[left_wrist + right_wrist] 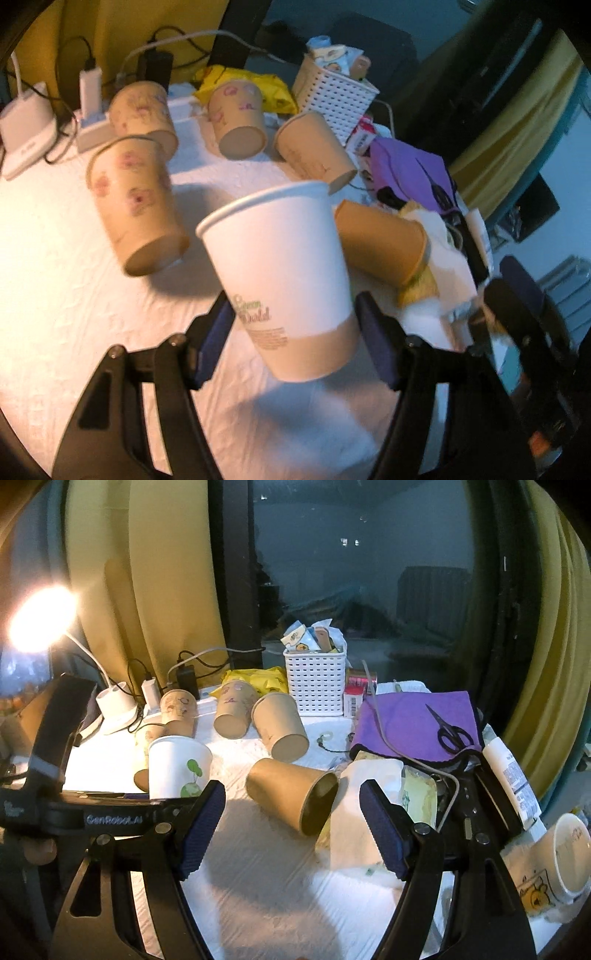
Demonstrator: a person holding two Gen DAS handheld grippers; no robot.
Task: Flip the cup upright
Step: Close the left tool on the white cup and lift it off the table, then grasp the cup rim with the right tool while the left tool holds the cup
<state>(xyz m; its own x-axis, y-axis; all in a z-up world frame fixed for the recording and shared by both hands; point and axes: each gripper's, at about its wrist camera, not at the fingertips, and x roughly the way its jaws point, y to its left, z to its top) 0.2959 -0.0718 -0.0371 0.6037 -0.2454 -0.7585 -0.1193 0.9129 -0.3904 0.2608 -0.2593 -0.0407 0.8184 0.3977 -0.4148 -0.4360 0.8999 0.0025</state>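
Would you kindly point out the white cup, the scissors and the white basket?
white cup (280,258), left wrist view, middle of its side wall.
scissors (448,731), right wrist view, near the handles.
white basket (314,683), right wrist view, front wall.

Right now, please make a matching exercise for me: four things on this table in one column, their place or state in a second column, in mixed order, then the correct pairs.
Things
1. white paper cup with green print
2. plain brown paper cup
3. black scissors
4. white perforated plastic basket

Place or state
A. resting on the purple cloth
B. lying on its side, mouth toward the right wrist camera
C. upright between the fingers of the left hand-held gripper
D. standing at the back, stuffed with packets

Pairs: 1-C, 2-B, 3-A, 4-D
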